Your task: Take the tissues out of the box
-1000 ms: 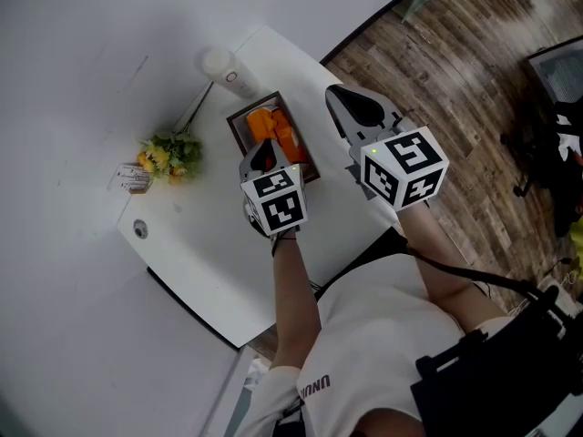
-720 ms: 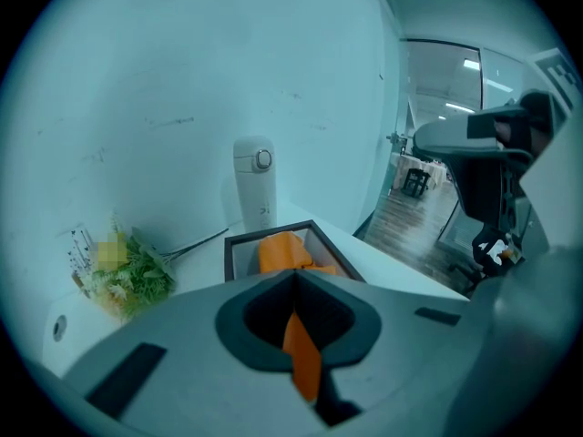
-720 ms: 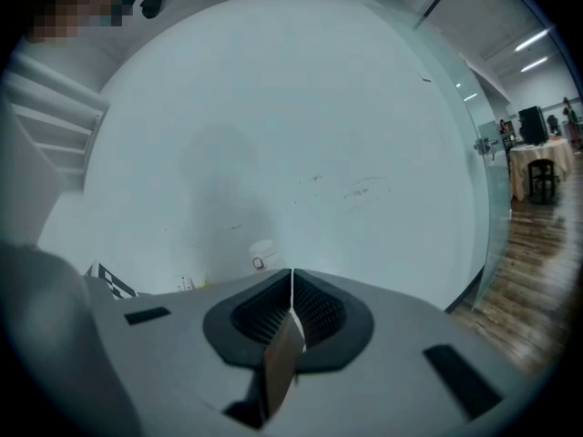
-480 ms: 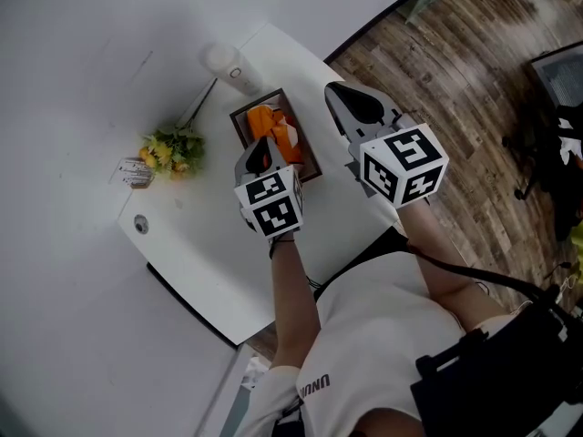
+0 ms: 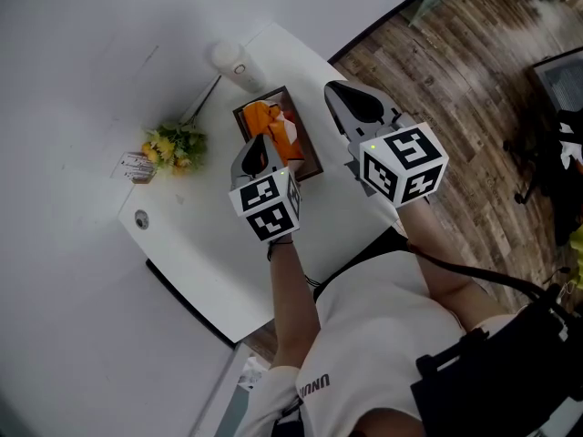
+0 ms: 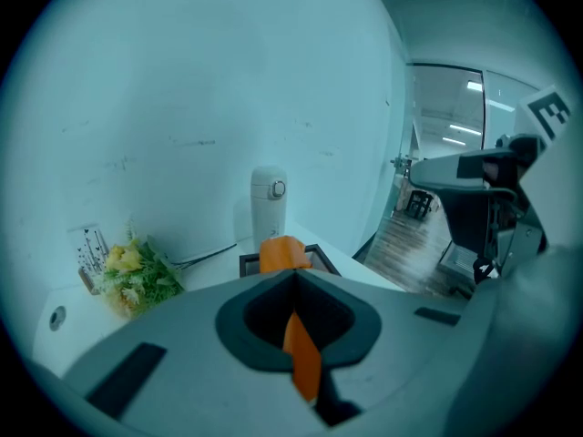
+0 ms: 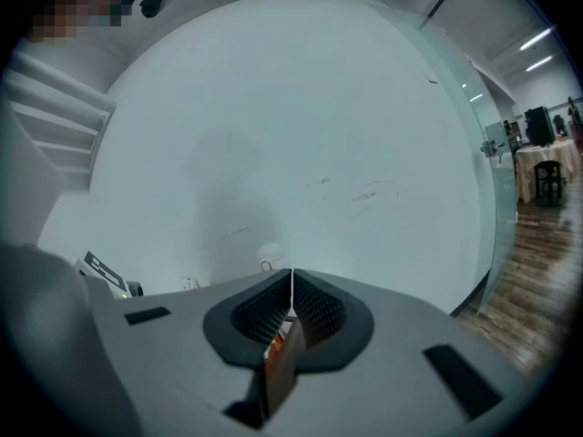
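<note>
A dark brown box (image 5: 309, 157) stands on the white table (image 5: 196, 244) with orange tissues (image 5: 261, 116) in it. My left gripper (image 5: 262, 142) hovers over the box's near end, shut on an orange tissue (image 6: 281, 251) that rises from the box (image 6: 322, 259) to the jaw tips; a strip of it hangs behind the closed jaws. In the left gripper view the left gripper (image 6: 293, 275) faces the wall. My right gripper (image 5: 334, 91) is held to the right of the box, above the table edge, shut with nothing in it. Its closed tips (image 7: 291, 282) point at the wall.
A white cylinder device (image 5: 231, 63) stands behind the box at the wall, with a cable running left. A bunch of yellow flowers (image 5: 173, 144) and a small card (image 5: 137, 166) lie to the left. Wooden floor (image 5: 455, 71) lies beyond the table's right edge.
My left gripper has drawn back and up from the box, and the orange tissue has risen out of the box with it. The right gripper has stayed where it was.
</note>
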`<state>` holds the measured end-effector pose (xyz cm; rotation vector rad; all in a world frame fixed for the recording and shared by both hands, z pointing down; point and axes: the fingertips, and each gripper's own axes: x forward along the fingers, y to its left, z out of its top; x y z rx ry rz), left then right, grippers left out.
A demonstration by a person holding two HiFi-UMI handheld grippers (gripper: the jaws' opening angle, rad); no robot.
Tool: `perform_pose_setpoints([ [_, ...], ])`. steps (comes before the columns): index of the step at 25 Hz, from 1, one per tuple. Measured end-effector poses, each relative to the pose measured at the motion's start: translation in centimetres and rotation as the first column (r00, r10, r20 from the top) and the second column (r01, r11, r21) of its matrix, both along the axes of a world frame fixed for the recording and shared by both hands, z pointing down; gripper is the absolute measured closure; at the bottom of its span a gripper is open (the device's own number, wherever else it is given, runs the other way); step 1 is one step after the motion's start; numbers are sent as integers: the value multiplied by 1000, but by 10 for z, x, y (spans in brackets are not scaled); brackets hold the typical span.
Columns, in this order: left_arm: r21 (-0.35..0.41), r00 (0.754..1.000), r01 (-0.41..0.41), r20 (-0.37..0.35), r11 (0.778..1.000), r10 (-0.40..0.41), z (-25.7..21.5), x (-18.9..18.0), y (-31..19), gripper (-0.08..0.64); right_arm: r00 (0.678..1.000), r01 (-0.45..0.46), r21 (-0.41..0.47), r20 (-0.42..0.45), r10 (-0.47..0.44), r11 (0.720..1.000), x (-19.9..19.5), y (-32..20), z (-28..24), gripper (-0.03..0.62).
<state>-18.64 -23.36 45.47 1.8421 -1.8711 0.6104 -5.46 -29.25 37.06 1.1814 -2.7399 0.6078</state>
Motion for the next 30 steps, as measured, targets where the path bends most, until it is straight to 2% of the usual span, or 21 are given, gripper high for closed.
perform_pose_setpoints([
  [20,92,999,24,-31,995,-22,-27,-5,4,551,1000,26,4,1,-26,1000,-10,5,-4,571],
  [30,153,999,35,-16,988,-33,-44,-9,8,551,999,36,15,3,-36,999,-13,9,-8,571],
])
